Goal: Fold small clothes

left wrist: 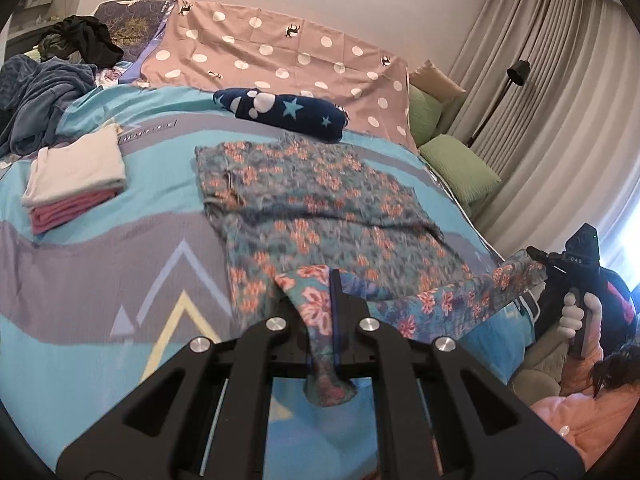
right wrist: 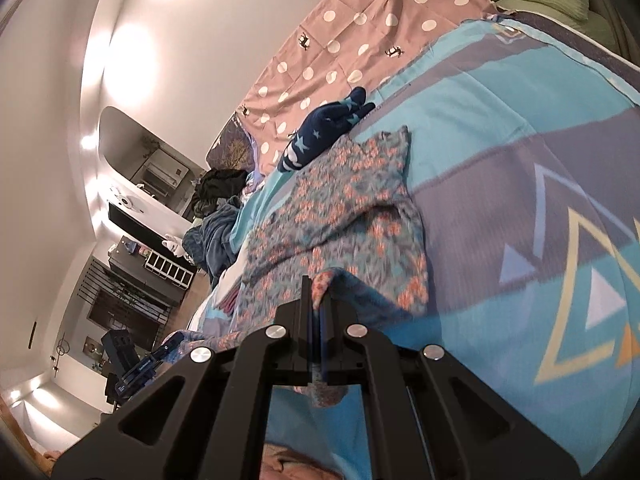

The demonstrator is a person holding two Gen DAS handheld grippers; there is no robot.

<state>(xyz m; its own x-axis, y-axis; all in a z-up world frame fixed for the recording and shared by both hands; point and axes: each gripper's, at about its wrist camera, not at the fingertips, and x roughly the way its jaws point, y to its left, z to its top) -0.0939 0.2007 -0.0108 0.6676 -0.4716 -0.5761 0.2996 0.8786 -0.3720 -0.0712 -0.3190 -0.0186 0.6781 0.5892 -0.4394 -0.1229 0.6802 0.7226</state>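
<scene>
A small floral garment (left wrist: 320, 208), teal with orange flowers, lies spread on the blue bedspread (left wrist: 100, 280). My left gripper (left wrist: 326, 300) is shut on its near hem and lifts that corner. My right gripper (left wrist: 538, 266) shows at the right in the left wrist view, held by a hand, shut on the hem's other corner. The lifted hem stretches between them above the bed. In the right wrist view the right gripper (right wrist: 316, 292) is shut on the floral garment (right wrist: 340, 208), and the left gripper (right wrist: 168, 346) shows at lower left.
A folded white and pink stack (left wrist: 76, 180) lies at the left. A navy star-patterned garment (left wrist: 288, 114) lies beyond the floral one. A heap of dark and blue clothes (left wrist: 52, 80) sits far left. Green pillows (left wrist: 456, 164) and curtains are at the right.
</scene>
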